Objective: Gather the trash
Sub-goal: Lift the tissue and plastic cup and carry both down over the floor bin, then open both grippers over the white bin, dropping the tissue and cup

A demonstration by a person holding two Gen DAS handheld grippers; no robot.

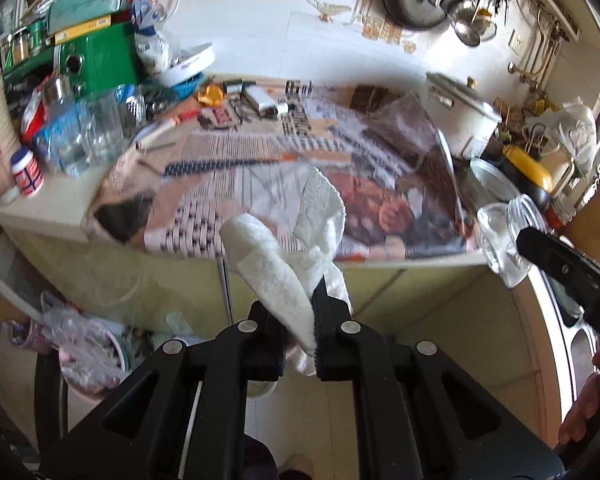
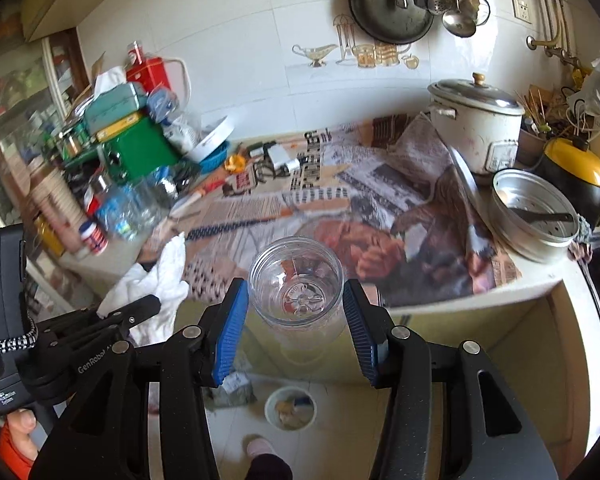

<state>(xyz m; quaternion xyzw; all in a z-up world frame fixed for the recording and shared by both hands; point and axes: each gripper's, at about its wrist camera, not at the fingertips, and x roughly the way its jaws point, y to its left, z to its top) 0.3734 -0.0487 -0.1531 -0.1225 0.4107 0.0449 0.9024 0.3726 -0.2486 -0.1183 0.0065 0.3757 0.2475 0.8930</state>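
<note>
Left gripper (image 1: 300,336) is pinching tissue (image 1: 288,256); right gripper (image 2: 296,320) is clamping jar (image 2: 298,284), risking slipping from smooth plastic.

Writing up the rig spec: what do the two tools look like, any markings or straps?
Both are black plastic linkage frames with round silver pivot bolts. The right tool has ribbed blue pads. The left tool carries white "GenRobot" lettering, a white-text label on its black handle block and a black-and-white braided cord. An orange sleeve shows at the left hand.
</note>
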